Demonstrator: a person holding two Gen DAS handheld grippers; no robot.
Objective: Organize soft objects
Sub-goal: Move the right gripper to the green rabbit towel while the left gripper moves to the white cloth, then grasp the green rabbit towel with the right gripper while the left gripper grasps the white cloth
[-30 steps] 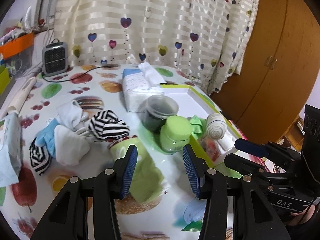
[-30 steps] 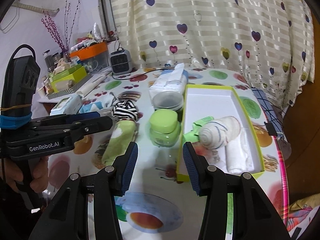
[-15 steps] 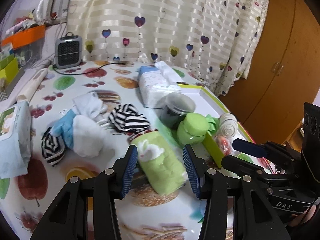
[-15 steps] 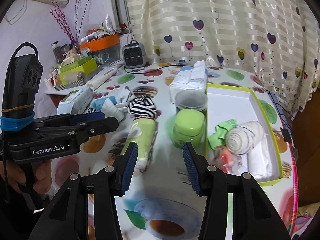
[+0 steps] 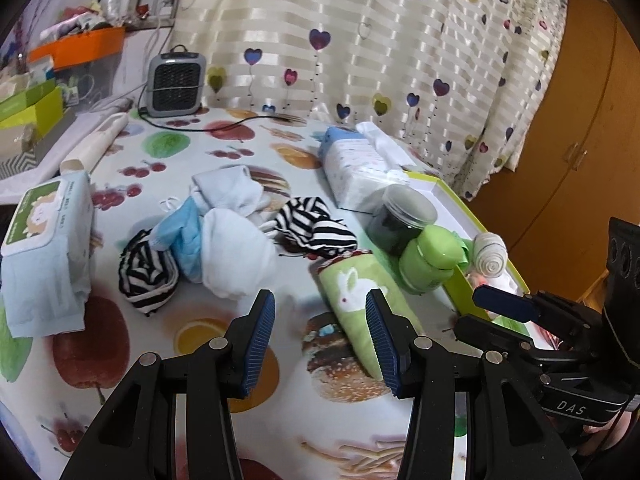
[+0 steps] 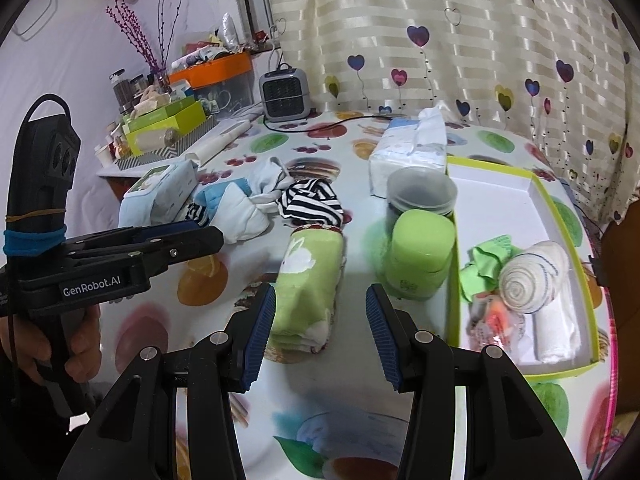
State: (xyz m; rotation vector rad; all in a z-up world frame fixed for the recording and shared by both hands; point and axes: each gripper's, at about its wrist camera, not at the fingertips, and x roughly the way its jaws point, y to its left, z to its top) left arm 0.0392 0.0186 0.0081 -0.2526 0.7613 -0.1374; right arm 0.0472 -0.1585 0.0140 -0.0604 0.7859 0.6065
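A rolled green towel with a white rabbit lies on the fruit-print table; it also shows in the left wrist view. My right gripper is open and empty, its jaws just short of the towel's near end. My left gripper is open and empty above the table, left of the towel. A heap of socks, white, blue and black-and-white striped, lies beyond. A green-rimmed white box holds a rolled cream sock, a green cloth and a white towel.
A green jar and a dark-lidded jar stand between towel and box. A tissue pack is behind them, a wipes pack at the left, a small heater at the back. The table edge runs at the right.
Both grippers have moved left and a little back across the table. The green towel now sits right of the left gripper and directly before the right gripper. Both stayed open.
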